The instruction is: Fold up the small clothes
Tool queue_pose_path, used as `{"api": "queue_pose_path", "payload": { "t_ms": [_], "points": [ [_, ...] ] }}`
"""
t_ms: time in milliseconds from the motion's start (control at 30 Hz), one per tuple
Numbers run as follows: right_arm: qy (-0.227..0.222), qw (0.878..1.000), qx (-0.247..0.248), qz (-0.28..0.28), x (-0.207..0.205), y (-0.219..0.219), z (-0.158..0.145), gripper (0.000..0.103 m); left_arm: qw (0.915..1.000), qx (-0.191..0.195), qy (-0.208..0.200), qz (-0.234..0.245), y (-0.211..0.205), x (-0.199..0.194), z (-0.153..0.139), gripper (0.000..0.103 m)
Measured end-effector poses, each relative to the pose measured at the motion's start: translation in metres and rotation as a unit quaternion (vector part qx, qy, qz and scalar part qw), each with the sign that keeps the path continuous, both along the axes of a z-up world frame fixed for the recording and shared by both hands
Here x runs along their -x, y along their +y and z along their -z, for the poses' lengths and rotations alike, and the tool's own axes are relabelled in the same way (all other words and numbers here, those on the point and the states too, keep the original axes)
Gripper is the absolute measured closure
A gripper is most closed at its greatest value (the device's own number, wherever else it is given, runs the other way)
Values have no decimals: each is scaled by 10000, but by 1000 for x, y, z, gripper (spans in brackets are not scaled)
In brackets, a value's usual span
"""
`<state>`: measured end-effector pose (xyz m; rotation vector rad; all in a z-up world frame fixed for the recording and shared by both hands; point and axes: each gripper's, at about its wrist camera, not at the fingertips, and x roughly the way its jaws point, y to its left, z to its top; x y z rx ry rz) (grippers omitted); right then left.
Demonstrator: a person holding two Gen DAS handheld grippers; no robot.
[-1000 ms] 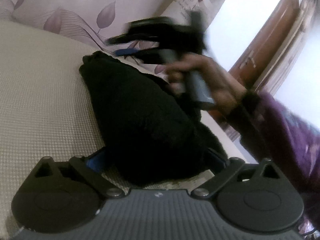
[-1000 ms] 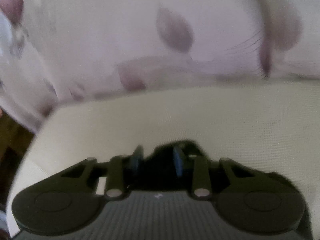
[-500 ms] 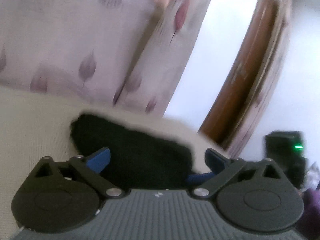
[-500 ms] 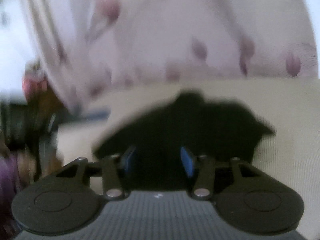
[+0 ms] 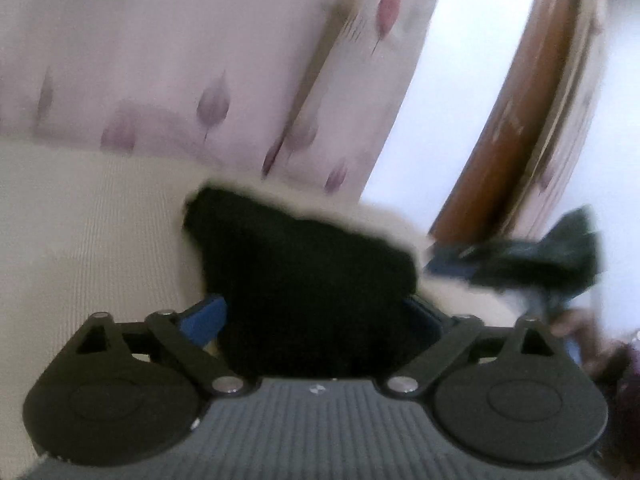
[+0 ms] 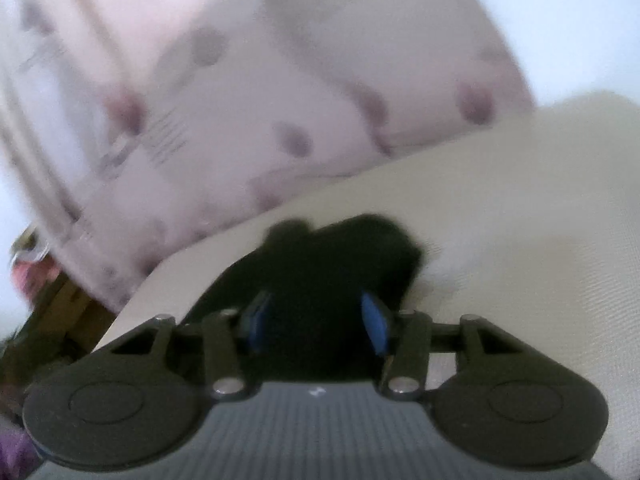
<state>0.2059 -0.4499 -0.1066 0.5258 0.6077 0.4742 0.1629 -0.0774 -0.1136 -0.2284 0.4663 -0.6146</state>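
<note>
A small black garment [image 5: 304,276] lies bunched on the cream bed cover [image 5: 92,232]. In the left wrist view my left gripper [image 5: 320,320] is open, its blue pads on either side of the cloth's near end. The right gripper [image 5: 520,256] shows blurred at the right of that view, near the cloth's right edge. In the right wrist view the black garment [image 6: 332,276] fills the gap of my right gripper [image 6: 316,324], whose blue pads stand apart around it. Whether either gripper touches the cloth is unclear.
A pale pink curtain with purple leaves [image 5: 160,60] hangs behind the bed. A brown wooden door frame [image 5: 520,120] stands at the right. The bed's edge [image 6: 132,308] drops off at the left of the right wrist view.
Both grippers have swung around with much blur. The right gripper has come down from above the cloth to its right side, and its pads have opened wider. The left gripper has closed in on the cloth.
</note>
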Motion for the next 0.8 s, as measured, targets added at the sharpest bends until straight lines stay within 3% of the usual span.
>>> {"api": "queue_pose_path", "payload": {
  "t_ms": [100, 200, 267, 300, 433, 500, 600, 633, 700, 800],
  "points": [
    [350, 9985, -401, 159, -32, -6, 13, 53, 9997, 41, -217, 103, -15, -9, -9, 0],
    [512, 9967, -618, 88, -63, 5, 22, 55, 9993, -285, 180, 150, -34, -29, 12, 6],
    [398, 9977, -521, -146, -77, 21, 21, 83, 9986, -308, 432, 62, -35, -35, 27, 6],
    [375, 9971, -612, -248, -80, 27, 18, 88, 9990, -232, 389, 23, -32, -34, 31, 6],
    [-545, 9842, -1656, -309, -74, 14, 7, 89, 9994, -282, 222, -30, -33, -25, 36, 5],
    [-384, 9842, -1728, 8, -81, 3, 23, 90, 9995, -260, 181, -68, -34, -24, 37, 4],
    [282, 9931, -1044, 448, -93, -5, 56, 87, 9995, -256, 165, -95, -42, -27, 37, 0],
    [502, 9904, -1161, 563, -93, -10, 65, 87, 9993, -332, 129, -99, -46, -27, 37, 0],
    [363, 9832, -1624, 745, -82, -23, 64, 87, 9990, -423, 89, -91, -43, -22, 36, 0],
    [-132, 9840, -1570, 829, -52, -28, 39, 86, 9994, -333, 99, -58, -42, -24, 36, 0]
  ]
}}
